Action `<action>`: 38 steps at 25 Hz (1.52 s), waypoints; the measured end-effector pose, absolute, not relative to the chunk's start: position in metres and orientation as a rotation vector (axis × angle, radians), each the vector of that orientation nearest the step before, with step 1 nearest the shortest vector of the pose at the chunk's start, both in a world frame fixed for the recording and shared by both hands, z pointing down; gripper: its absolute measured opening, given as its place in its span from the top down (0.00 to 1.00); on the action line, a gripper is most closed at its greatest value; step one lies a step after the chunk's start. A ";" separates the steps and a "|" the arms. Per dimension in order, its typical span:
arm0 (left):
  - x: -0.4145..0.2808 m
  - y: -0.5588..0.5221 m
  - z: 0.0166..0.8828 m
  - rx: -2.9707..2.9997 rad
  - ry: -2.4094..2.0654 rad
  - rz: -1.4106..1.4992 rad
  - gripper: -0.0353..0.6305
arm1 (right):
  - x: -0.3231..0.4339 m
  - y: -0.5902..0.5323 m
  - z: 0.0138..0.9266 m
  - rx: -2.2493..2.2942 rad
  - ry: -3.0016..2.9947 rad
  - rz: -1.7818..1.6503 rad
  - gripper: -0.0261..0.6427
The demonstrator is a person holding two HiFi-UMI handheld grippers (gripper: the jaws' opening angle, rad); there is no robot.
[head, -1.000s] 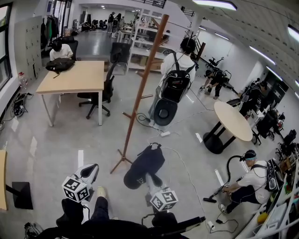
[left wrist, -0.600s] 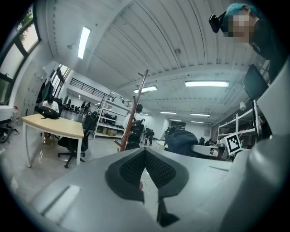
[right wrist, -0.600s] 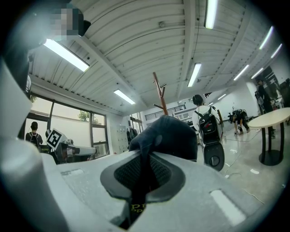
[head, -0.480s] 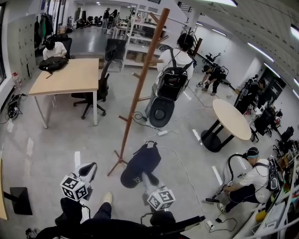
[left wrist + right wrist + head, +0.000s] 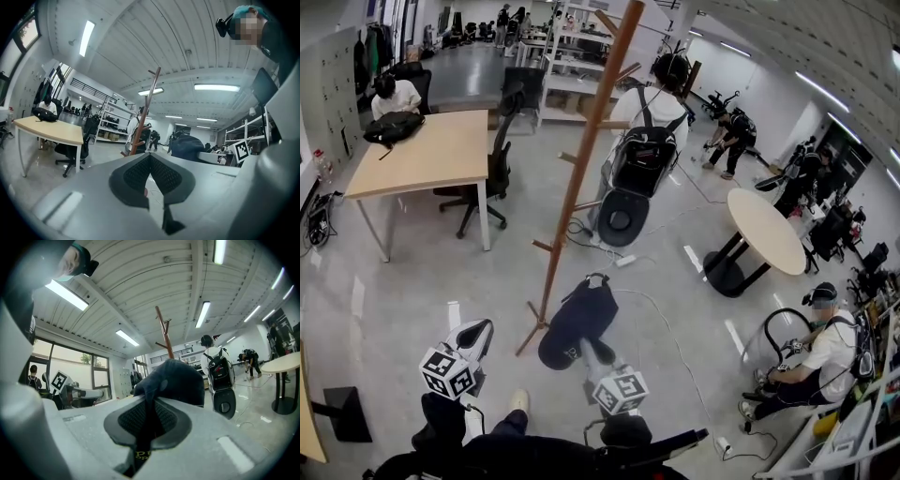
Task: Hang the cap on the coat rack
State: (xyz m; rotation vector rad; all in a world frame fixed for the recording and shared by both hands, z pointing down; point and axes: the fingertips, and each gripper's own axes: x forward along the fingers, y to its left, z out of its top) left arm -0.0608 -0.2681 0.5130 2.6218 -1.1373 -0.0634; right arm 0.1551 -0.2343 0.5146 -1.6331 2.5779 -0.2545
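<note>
Dark navy cap sits low in the centre of the head view, its edge clamped tight between the jaws of the right claw. The wooden coat rack stands near it, just up and left. At lower left, the left claw is closed on nothing.

The head camera looks steeply down from behind the left tongs and right tongs, with the coat rack beyond them. Each tongs camera rides close behind its own jaws, facing level; both share that rack ahead.
</note>
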 end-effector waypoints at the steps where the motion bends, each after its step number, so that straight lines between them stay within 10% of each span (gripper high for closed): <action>1: -0.061 -0.273 0.514 2.620 -1.142 -0.059 0.94 | 0.156 -0.240 0.514 -1.634 2.581 -0.248 0.94; 38: -0.120 -0.378 0.553 2.476 -1.214 0.012 0.94 | 0.109 -0.365 0.562 -1.621 2.660 -0.412 0.94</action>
